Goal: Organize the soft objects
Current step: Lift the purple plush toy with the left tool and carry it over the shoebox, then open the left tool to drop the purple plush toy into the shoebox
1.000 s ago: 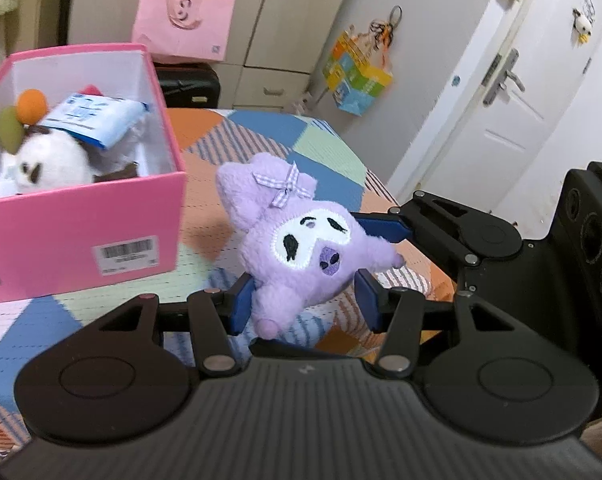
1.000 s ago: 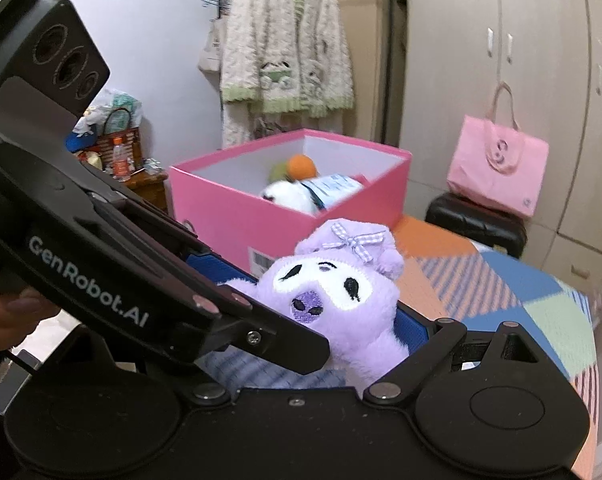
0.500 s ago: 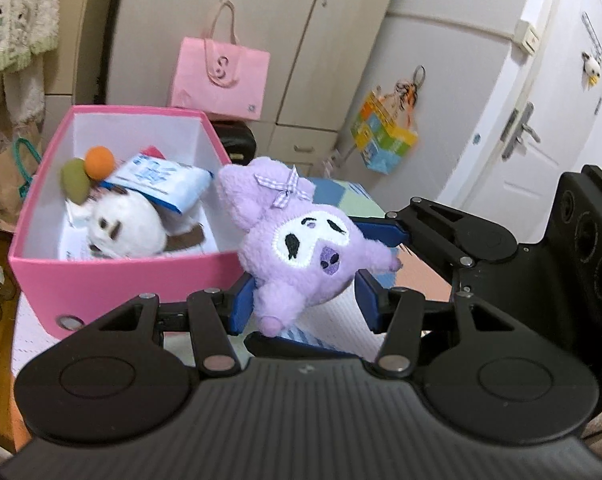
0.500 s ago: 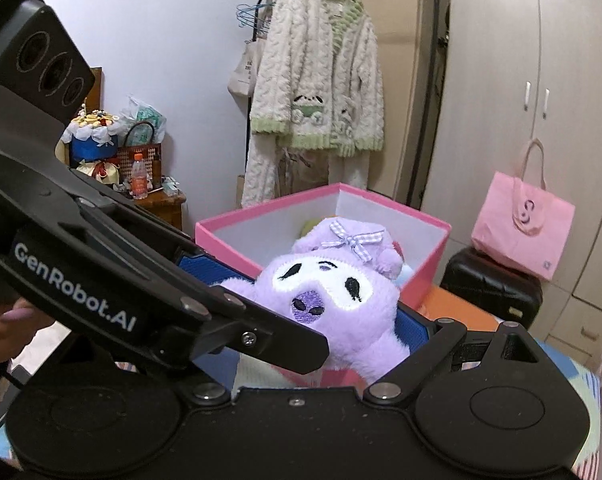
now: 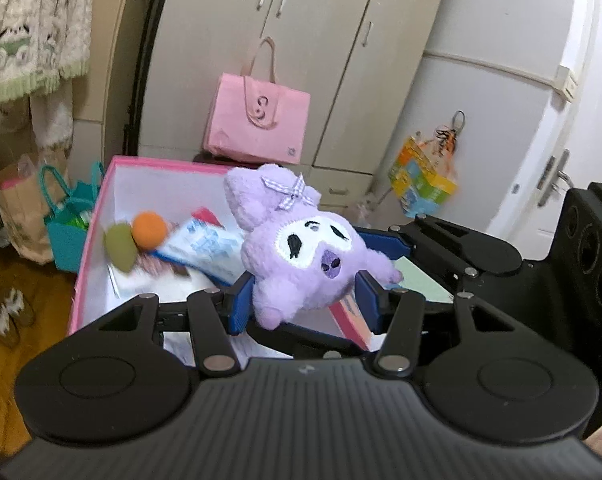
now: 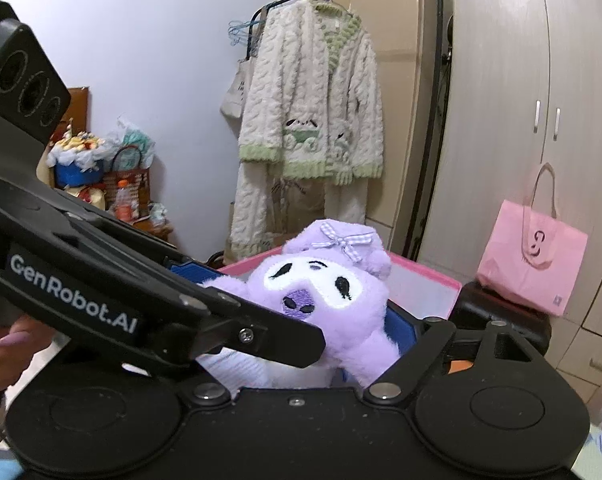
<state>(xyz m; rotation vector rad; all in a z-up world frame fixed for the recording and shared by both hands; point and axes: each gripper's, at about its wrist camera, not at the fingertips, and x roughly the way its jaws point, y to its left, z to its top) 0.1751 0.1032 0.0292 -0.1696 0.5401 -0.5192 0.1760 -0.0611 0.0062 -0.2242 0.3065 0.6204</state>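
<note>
White lettering reading "GenRobot.AI" is seen on the black body of the left gripper (image 6: pixel 301 320) where it crosses the right wrist view; a curled "S" mark is printed on the pink tote bag (image 5: pixel 257 120) standing before the beige cupboards. The purple plush toy (image 5: pixel 305 248), fuzzy, with a white embroidered face, a darker purple nose and a checked ribbon bow, is clasped from two sides at once: the blue-padded fingers (image 5: pixel 239 304) of the left gripper (image 5: pixel 303 300) are pressed into its lower body, and the right gripper (image 6: pixel 313 328) is closed on it likewise, its blue pads partly hidden behind the plush. The toy is held in the air over the open pink box (image 5: pixel 89 240), white inside. Only in the left wrist view are the box contents shown: an orange ball (image 5: pixel 149 230), a green oval (image 5: pixel 121 248), a blue-and-white packet (image 5: pixel 205 248). Only in the right wrist view is the cable-knit cream cardigan (image 6: pixel 309 120) with green trim seen whole on its hanger.
</note>
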